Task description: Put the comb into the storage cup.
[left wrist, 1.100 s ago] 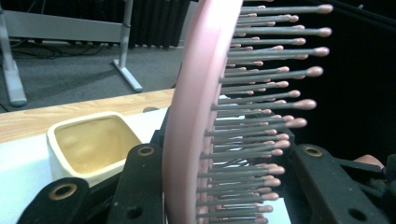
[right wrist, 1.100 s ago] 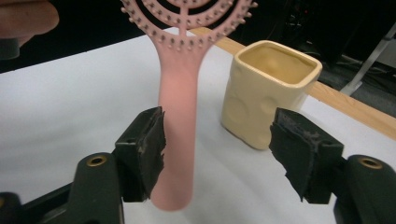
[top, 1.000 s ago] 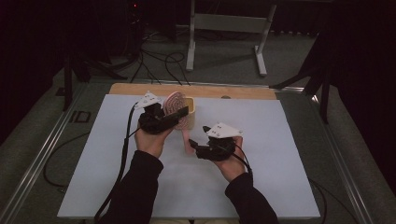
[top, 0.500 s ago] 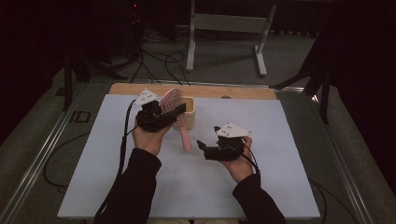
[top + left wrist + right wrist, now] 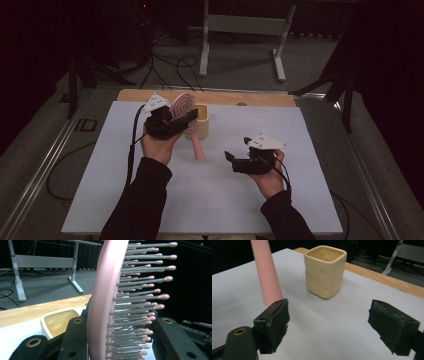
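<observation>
The right claw (image 5: 231,159) is shifted rightward, away from the pink hairbrush (image 5: 184,111), jaws just opened and empty. The hairbrush is gripped by the left claw (image 5: 187,118) beside the yellow cup (image 5: 202,125) on the table (image 5: 200,200).

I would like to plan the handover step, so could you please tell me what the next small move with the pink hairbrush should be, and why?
Probably lift and swing the pink plastic hairbrush until its handle hangs over the square yellow ceramic cup. The left gripper clamps the brush's bristled head, the handle slants down beside the cup, and the right gripper, jaws just opened and empty, stands apart on the white table.
</observation>
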### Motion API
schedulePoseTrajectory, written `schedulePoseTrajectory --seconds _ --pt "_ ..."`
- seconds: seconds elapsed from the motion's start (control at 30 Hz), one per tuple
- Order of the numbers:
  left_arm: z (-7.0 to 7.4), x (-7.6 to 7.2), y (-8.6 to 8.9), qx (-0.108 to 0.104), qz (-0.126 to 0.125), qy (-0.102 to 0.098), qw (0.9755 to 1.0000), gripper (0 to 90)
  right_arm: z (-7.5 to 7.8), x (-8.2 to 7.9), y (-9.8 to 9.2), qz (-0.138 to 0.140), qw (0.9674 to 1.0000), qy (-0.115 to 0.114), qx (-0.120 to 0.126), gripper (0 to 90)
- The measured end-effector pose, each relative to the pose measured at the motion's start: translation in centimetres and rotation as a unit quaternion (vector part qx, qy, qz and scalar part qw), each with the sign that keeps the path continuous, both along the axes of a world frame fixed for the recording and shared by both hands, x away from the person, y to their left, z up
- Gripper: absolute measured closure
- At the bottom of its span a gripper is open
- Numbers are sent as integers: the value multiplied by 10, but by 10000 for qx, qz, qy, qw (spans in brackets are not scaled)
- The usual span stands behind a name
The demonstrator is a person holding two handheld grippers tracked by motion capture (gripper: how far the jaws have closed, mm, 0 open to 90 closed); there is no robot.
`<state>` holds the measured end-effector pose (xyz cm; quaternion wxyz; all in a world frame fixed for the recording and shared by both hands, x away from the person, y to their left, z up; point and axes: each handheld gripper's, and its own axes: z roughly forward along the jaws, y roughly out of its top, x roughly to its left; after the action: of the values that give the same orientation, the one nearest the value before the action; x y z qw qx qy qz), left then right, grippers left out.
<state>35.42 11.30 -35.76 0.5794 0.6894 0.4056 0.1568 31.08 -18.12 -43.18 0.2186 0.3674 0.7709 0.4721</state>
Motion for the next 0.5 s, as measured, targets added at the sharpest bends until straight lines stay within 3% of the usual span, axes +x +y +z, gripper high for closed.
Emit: schedulePoseTrajectory --seconds 0.5 --pt "4 5 5 107 35 -120 9999 620 -6 -9 -30 -254 9996 -18 85 143"
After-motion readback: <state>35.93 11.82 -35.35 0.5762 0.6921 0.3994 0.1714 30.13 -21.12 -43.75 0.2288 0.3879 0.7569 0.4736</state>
